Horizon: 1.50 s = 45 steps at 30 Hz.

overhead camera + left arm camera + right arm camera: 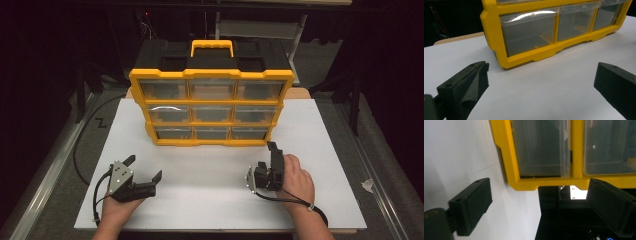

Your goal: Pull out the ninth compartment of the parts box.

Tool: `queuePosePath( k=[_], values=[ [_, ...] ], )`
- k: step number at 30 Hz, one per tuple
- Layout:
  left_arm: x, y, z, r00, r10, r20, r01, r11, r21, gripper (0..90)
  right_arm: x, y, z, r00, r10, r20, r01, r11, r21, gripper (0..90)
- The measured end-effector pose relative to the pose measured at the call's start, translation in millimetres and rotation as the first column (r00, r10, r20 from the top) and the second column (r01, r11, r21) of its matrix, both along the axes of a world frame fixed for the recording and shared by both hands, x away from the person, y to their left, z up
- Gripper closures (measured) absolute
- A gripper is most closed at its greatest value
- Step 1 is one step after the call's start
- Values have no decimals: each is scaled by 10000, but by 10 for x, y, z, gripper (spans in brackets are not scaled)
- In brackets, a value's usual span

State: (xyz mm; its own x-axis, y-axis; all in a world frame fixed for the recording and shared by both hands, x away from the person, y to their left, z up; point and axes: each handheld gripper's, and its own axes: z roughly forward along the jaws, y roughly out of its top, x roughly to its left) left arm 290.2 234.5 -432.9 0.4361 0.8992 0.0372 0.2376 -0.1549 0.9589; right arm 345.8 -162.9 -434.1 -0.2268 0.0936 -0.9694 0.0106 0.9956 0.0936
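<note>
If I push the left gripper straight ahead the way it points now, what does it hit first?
Likely the yellow drawer cabinet, at its bottom-row end drawer. The left gripper is open, with bare white table ahead; depth is uncertain.

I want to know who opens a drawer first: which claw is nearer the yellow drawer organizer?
Right. The right claw sits just in front of the yellow drawer organizer, by its lower right corner. The left claw is farther back on the white board, off its lower left corner.

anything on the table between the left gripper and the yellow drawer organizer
Nothing: bare white board lies between the open left gripper and the organizer, clearest in the left gripper view.
</note>
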Motion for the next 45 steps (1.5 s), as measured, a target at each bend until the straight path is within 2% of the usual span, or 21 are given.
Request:
queuePosePath(
  k=[2, 5, 8, 13, 20, 30, 32, 34, 36, 40, 45],
  values=[
    [3, -2, -2, 10000, -44, 10, 44, 10000, 20, 2, 4, 26, 7, 9998, 1, 198, -3, 10000, 97, 148],
    [10, -1, -8, 10000, -60, -6, 60, 10000, 68, 2, 36, 77, 0, 9996, 66, 265, -68, 9999, 95, 187],
    [7, 1, -11, 9999, -134, -101, 135, 9998, 139, 2, 76, 129, -6, 9992, 7, 394, -11, 9999, 101, 254],
    [-6, -18, -9, 9996, -268, -39, 268, 9996, 132, 2, 115, 206, 9, 9979, -25, 645, 15, 9999, 170, 370],
    [-4, -26, -8, 9994, -337, 4, 337, 9994, 125, 2, 201, 293, 112, 9955, -46, 951, 28, 9998, 192, 494],
    [-5, -38, -13, 9989, -472, 1, 472, 9988, 140, 2, 324, 393, 187, 9939, 64, 1100, -74, 9999, 86, 588],
    [-3, -39, -13, 9988, -488, 4, 488, 9987, 109, 2, 355, 401, 188, 9930, 127, 1170, -119, 9999, -73, 601],
    [1, -41, -15, 9987, -508, -6, 508, 9986, 122, 2, 383, 402, 168, 9942, 75, 1075, -78, 10000, 28, 616],
    [4, -41, -17, 9986, -530, -25, 530, 9985, 141, 2, 417, 407, 169, 9933, 172, 1145, -150, 9997, -201, 636],
    [4, -36, -15, 9987, -510, -9, 510, 9986, 111, 2, 462, 421, 133, 9960, 91, 885, -77, 9998, -167, 671],
    [1, -34, -14, 9986, -525, -16, 525, 9985, 118, 2, 503, 438, 128, 9914, 399, 1243, -346, 9984, -448, 697]
  ],
)
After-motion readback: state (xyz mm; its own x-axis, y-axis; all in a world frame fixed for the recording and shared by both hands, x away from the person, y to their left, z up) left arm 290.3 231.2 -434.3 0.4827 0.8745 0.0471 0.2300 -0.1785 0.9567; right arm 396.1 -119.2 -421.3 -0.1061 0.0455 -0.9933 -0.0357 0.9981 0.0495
